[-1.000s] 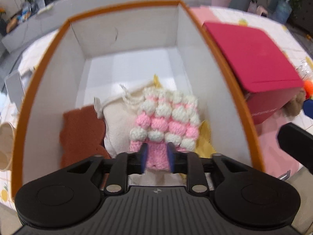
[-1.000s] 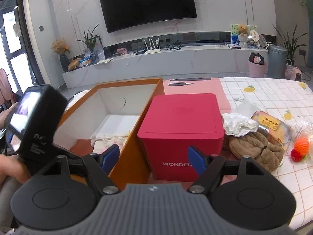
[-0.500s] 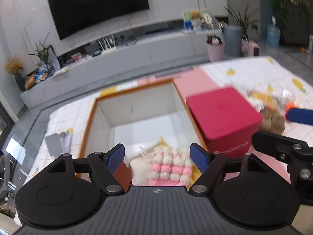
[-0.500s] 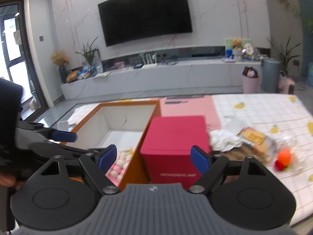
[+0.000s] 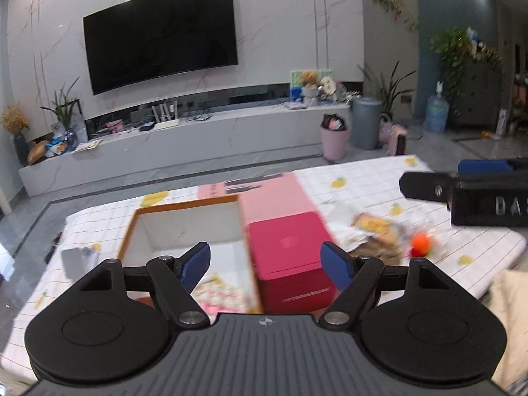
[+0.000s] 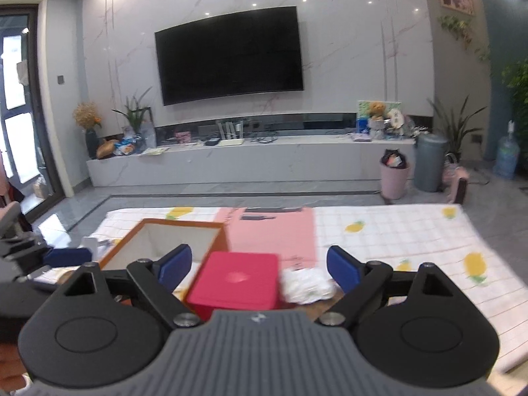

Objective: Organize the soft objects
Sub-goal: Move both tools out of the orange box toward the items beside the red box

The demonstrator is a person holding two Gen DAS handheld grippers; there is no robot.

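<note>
The pink-and-white knitted piece (image 5: 221, 295) lies inside the orange-rimmed white box (image 5: 184, 227), blurred, below my left gripper (image 5: 265, 265). That gripper hangs open above the table with nothing between its fingers. In the right wrist view my right gripper (image 6: 259, 269) is high above the red box (image 6: 236, 283); its jaws are opening and hold nothing. A crumpled white cloth (image 6: 307, 285) lies right of the red box. A brown plush item (image 5: 379, 250) and an orange ball (image 5: 421, 243) lie further right in the left wrist view.
The red box (image 5: 287, 247) stands against the orange box's right wall. A pink mat (image 6: 274, 234) lies behind both. The table has a white checked cloth (image 6: 396, 241) with fruit prints. A snack packet (image 5: 371, 224) lies near the plush. The right gripper's body (image 5: 478, 198) juts in at the right edge.
My left gripper let go of the knitted piece into the orange box, opened wide and rose. Both grippers lifted and tilted up, so the room now fills the views.
</note>
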